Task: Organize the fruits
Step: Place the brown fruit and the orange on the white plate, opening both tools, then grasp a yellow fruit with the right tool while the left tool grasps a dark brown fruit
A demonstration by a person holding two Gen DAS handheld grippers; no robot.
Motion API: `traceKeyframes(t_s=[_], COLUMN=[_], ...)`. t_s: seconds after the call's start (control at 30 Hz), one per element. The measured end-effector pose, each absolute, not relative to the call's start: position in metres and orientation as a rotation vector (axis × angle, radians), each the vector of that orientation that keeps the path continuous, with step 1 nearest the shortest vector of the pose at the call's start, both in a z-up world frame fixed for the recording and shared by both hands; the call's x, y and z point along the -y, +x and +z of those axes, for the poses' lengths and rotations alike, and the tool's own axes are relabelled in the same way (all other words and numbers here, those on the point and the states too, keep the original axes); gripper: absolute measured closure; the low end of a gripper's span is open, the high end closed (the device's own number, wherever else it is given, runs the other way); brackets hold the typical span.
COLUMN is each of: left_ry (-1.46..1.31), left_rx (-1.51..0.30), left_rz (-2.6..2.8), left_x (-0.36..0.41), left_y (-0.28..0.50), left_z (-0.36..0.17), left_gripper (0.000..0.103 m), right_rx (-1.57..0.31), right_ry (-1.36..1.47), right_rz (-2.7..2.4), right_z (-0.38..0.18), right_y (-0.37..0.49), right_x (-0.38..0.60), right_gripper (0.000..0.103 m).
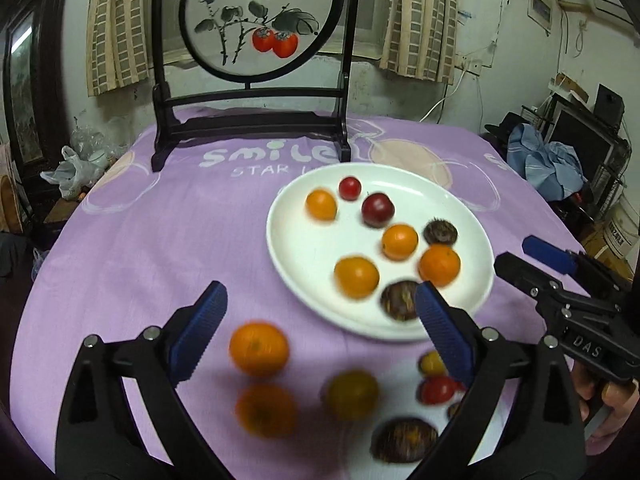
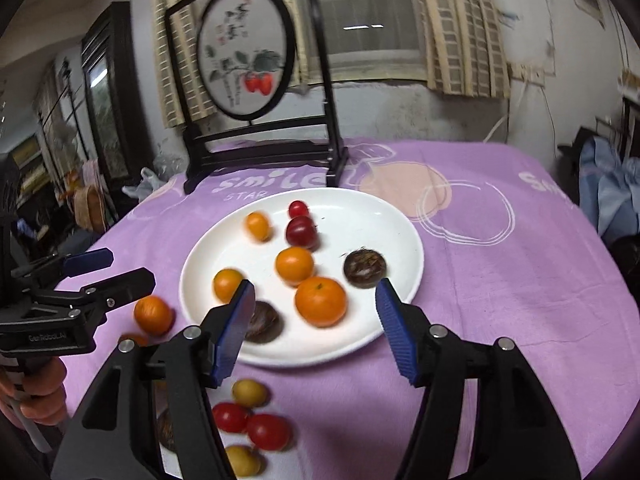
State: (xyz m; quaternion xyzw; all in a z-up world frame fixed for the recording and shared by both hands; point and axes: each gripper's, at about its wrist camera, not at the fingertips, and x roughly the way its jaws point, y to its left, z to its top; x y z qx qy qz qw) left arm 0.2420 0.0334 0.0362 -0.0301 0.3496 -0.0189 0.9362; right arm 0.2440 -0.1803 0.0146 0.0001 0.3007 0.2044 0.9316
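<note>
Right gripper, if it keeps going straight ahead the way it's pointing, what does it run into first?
Most likely the big orange on the white plate. It lies almost dead ahead between the open jaws of the right gripper. Depth is hard to judge through the fisheye, so the plate's near rim might come first.

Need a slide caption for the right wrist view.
Open right gripper above white plate of fruit; more fruit on purple cloth.

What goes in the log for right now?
left gripper: open, empty | right gripper: open, empty | plate: eight fruits | others on cloth
</note>
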Motion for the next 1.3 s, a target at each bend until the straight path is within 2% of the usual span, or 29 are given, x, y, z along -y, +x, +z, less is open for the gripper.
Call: traceKeyframes(t_s=[0.2, 0.4, 0.63, 0.7, 0.77, 1.0, 1.17, 1.3], left_ry=[-0.006, -0.007, -0.092, -0.093, -0.103, -0.096, -0.091, -0.083], left_rx=[-0.716, -0.692, -0.704, -0.709, -0.712, -0.709, -0.715, -0.717], left_rz=[0.024, 0.091, 0.108, 0.111, 0.106, 0.093, 0.086, 0.08], left_x=[-0.038, -0.057, -0.076, -0.077, -0.077, -0.074, -0.071, -0.069], left_y=[0.212, 0.197, 0.195, 0.195, 0.194, 0.192, 0.191, 0.19], left_z=[0.019, 0.021, 0.024, 0.023, 0.023, 0.024, 0.023, 0.022], left_gripper=[0.004, 0.004, 0.004, 0.004, 0.004, 0.004, 0.004, 0.004], right_rx=[-0.629, -0.706, -0.764, -0.818, -0.848, -0.869, -0.887, -0.878], right_ry=[-0.078, 0.001, -0.199, -0.205, -0.224, -0.26, -0.273, -0.275], right_rz=[0.452, 0.617, 0.666, 0.672, 0.666, 0.634, 0.62, 0.609], right_z=[0.002, -0.004, -0.015, -0.024, -0.029, -0.042, -0.049, -0.05], right_y=[0.221, 0.2, 0.172, 0.172, 0.172, 0.17, 0.174, 0.177], right_x=[0.175, 0.18, 0.149, 0.147, 0.146, 0.145, 0.143, 0.143], right_gripper=[0.04, 0.04, 0.04, 0.051, 0.058, 0.06, 0.068, 0.069])
